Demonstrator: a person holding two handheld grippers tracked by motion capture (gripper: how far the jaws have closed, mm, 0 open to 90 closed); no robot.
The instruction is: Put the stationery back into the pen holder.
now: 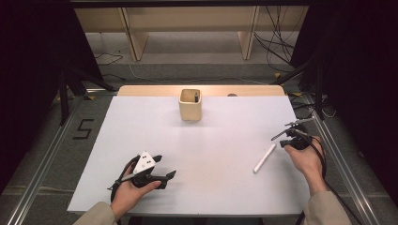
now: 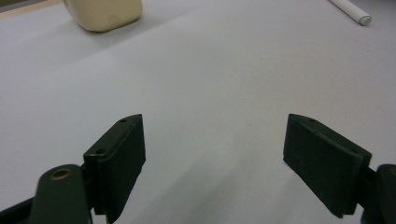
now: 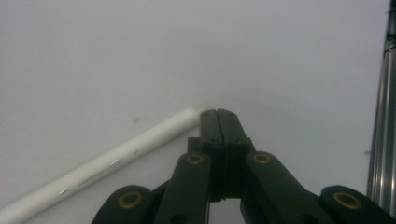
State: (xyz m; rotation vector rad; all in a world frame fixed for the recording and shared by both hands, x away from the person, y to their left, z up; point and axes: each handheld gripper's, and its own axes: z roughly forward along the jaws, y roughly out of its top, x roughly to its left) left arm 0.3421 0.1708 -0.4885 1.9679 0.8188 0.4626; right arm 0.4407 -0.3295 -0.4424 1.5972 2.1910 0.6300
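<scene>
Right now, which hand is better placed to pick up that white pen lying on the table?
The right. The right gripper is close beside the white pen, while the left gripper rests far across the table. Its jaws are shut, though, so they would need to open first; the left's are open.

Left gripper (image 1: 165, 167) low, jaws wide apart (empty); right gripper (image 3: 218, 113) with jaws pressed together.

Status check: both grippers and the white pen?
Left gripper open, empty. Right gripper shut, empty, beside white cylindrical pen lying flat. Nothing between them.
</scene>
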